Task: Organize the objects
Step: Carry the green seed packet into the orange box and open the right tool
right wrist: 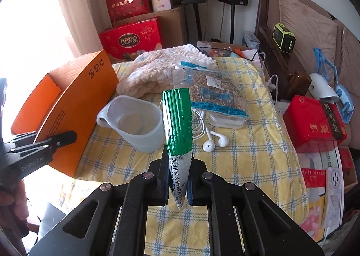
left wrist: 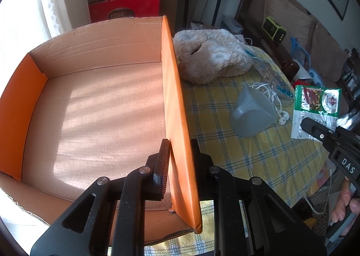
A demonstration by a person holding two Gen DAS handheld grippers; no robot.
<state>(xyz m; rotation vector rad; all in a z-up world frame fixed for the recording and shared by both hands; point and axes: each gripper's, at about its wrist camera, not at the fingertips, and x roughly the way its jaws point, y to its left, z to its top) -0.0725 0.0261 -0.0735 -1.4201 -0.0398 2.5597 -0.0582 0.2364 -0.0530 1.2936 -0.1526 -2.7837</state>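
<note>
left tongs on the box wall, right tongs holding a green packet over the bench.

left wrist view: one orange cardboard box [left wrist: 90, 107] with its right wall standing between the fingers of the left tongs [left wrist: 180, 154]; whether the pads press it i cannot tell. right of those tongs sit one grey plastic cup [left wrist: 252, 114] on its side, one fluffy towel [left wrist: 211, 57] beyond it, and one green packet [left wrist: 315, 112] pinched by the right tongs [left wrist: 315, 130]. right wrist view: the right tongs [right wrist: 178, 179] are clamped on the single green packet [right wrist: 178, 125], held upright. ahead lie one pair of white earphones [right wrist: 213, 141] and one clear bag of dried herbs [right wrist: 213, 89], shown plainly only here; the box interior shows only in the left view.
</note>
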